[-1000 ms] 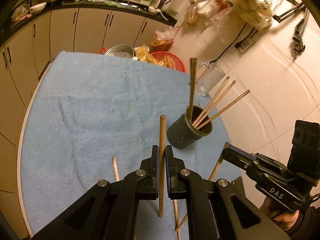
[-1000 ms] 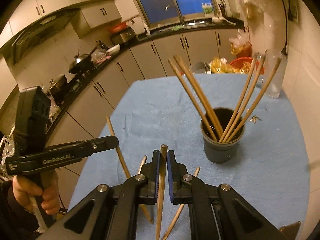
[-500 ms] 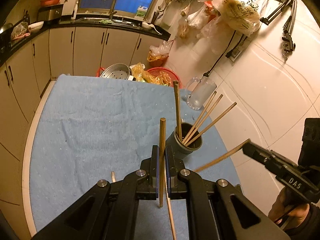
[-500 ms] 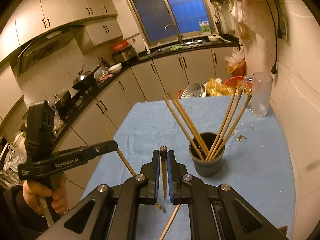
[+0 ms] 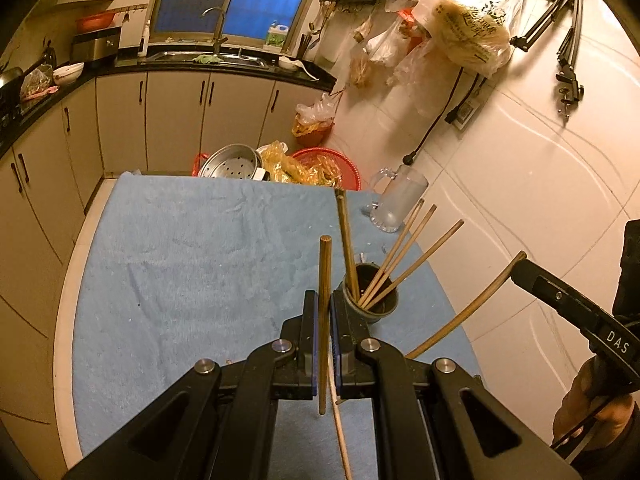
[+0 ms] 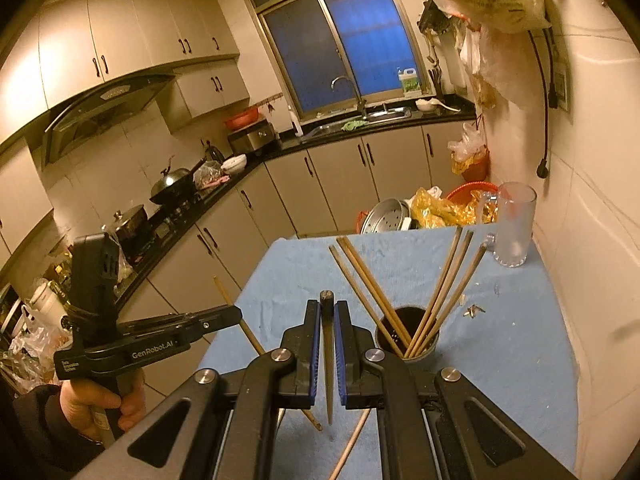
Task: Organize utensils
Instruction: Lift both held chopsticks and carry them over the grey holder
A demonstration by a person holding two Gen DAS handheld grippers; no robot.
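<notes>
- The left gripper (image 5: 324, 316) has its jaws clamped on a single wooden chopstick (image 5: 323, 280), which stands nearly upright between the blue pads; its top end pokes above the fingertips and its lower end hangs below them
- The right gripper (image 6: 328, 328) is likewise clamped on a second chopstick (image 6: 329, 376), seen end-on with its dark tip (image 6: 327, 296) above the jaws; in the left wrist view that stick slants from the gripper toward 7 o'clock
- A dark utensil cup (image 6: 416, 344) stands on the blue towel (image 6: 512, 344), at about 2 o'clock from the right jaws; five chopsticks lean inside it, fanned toward 11 and 1 o'clock
- One loose chopstick (image 6: 348, 444) lies on the towel below the right jaws, toward 6 o'clock
- A glass mug (image 5: 396, 200) stands at the towel's far right corner; each hand (image 6: 100, 404) grips its tool's handle
</notes>
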